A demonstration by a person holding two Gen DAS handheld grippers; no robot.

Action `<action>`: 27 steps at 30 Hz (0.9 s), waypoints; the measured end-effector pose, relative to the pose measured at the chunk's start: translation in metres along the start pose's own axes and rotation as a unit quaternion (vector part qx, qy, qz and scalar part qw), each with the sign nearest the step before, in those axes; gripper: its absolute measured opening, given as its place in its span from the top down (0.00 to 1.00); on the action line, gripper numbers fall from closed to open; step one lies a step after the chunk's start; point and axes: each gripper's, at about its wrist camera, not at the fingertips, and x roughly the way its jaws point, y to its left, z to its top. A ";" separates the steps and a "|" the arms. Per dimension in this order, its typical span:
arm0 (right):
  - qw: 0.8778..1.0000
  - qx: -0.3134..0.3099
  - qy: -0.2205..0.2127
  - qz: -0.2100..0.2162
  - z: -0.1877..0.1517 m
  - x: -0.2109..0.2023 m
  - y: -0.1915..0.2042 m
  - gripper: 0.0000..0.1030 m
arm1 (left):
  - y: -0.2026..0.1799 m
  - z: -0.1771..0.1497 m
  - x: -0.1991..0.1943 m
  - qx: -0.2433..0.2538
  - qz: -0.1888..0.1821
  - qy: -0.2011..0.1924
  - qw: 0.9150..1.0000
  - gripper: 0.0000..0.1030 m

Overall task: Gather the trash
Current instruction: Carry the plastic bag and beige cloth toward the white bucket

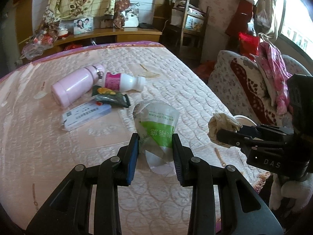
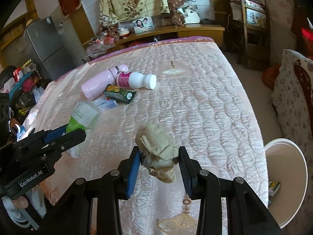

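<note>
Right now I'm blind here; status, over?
Left gripper shut on tissue wrapper. Right gripper shut on paper wad. Bin clear.

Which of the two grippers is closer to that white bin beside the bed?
Right. The right gripper, shut on a paper wad, hangs over the bed edge next to the bin. The left gripper, holding a wrapper, is farther in over the bed.

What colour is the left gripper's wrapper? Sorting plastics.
Clear with green and white print; left wrist view.
</note>
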 end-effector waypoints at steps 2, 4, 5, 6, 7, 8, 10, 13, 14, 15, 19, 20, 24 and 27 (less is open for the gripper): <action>1.000 0.004 -0.001 -0.004 -0.001 -0.004 -0.006 0.65 | -0.006 0.001 0.001 0.005 -0.003 0.001 1.000 0.70; 1.000 0.007 -0.002 -0.007 -0.002 -0.008 -0.011 0.65 | -0.013 0.002 0.003 0.011 -0.007 0.002 1.000 0.70; 1.000 0.009 -0.002 -0.009 -0.003 -0.010 -0.013 0.65 | -0.017 0.001 0.004 0.014 -0.009 0.002 1.000 0.70; 1.000 0.011 -0.003 -0.012 -0.004 -0.012 -0.017 0.65 | -0.020 0.002 0.005 0.016 -0.011 0.003 1.000 0.70; 1.000 0.013 -0.003 -0.014 -0.004 -0.014 -0.020 0.64 | -0.023 0.002 0.006 0.018 -0.013 0.003 1.000 0.70; 1.000 0.015 -0.003 -0.016 -0.005 -0.016 -0.023 0.64 | -0.027 0.002 0.007 0.020 -0.015 0.004 1.000 0.70; 1.000 0.018 -0.003 -0.021 -0.007 -0.020 -0.029 0.64 | -0.036 0.004 0.009 0.025 -0.020 0.005 0.999 0.70; 0.999 0.022 -0.006 -0.029 -0.010 -0.028 -0.038 0.64 | -0.049 0.005 0.013 0.033 -0.027 0.006 0.999 0.70; 0.999 0.023 -0.007 -0.031 -0.010 -0.029 -0.041 0.64 | -0.053 0.005 0.014 0.035 -0.028 0.007 0.999 0.70; 0.999 0.026 -0.008 -0.034 -0.011 -0.032 -0.045 0.63 | -0.058 0.006 0.015 0.039 -0.031 0.008 0.999 0.70; 0.998 0.035 -0.013 -0.045 -0.013 -0.042 -0.060 0.63 | -0.077 0.008 0.020 0.052 -0.042 0.010 0.998 0.70; 0.998 0.038 -0.015 -0.048 -0.014 -0.044 -0.063 0.63 | -0.082 0.009 0.022 0.055 -0.045 0.010 0.997 0.70; 0.997 0.050 -0.019 -0.060 -0.018 -0.054 -0.080 0.62 | -0.103 0.012 0.027 0.065 -0.062 0.013 0.996 0.70; 0.996 0.057 -0.022 -0.071 -0.022 -0.059 -0.091 0.62 | -0.121 0.013 0.031 0.076 -0.075 0.015 0.994 0.70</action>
